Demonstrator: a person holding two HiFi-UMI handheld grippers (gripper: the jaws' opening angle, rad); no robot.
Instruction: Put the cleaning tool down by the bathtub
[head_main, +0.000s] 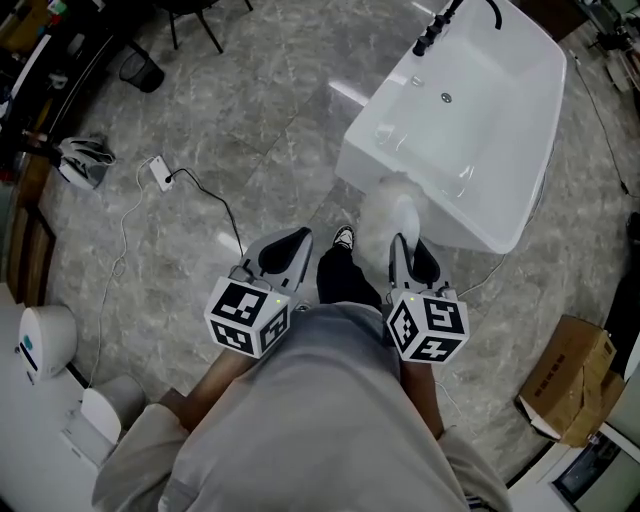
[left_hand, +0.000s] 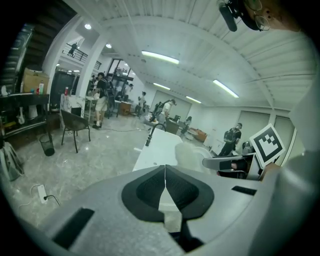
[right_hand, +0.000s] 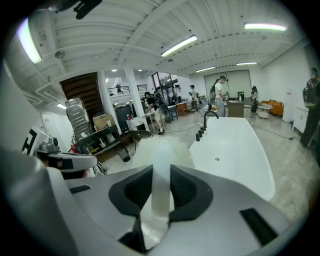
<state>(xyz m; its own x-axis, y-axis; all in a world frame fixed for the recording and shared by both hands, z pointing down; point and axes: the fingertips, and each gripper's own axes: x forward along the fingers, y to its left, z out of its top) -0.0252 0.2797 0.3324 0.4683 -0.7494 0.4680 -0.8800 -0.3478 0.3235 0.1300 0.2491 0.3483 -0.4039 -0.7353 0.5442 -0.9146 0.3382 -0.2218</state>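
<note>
My right gripper (head_main: 403, 243) (right_hand: 161, 185) is shut on the white handle of the cleaning tool (right_hand: 161, 175), a fluffy white duster (head_main: 386, 208) whose head sticks out forward toward the bathtub. The white freestanding bathtub (head_main: 465, 110) (right_hand: 235, 147) stands just ahead and to the right, with a black tap (head_main: 437, 25) at its far end. The duster's head hangs over the floor beside the tub's near corner. My left gripper (head_main: 285, 250) (left_hand: 164, 187) is shut with nothing between its jaws, held level beside the right one. In the left gripper view the duster (left_hand: 190, 155) shows at the right.
A white power strip with a black cable (head_main: 160, 172) lies on the grey marble floor to the left. A cardboard box (head_main: 570, 378) sits at the lower right, a white bin (head_main: 45, 340) at the lower left. Chairs, shelves and several people (left_hand: 100, 97) stand farther off.
</note>
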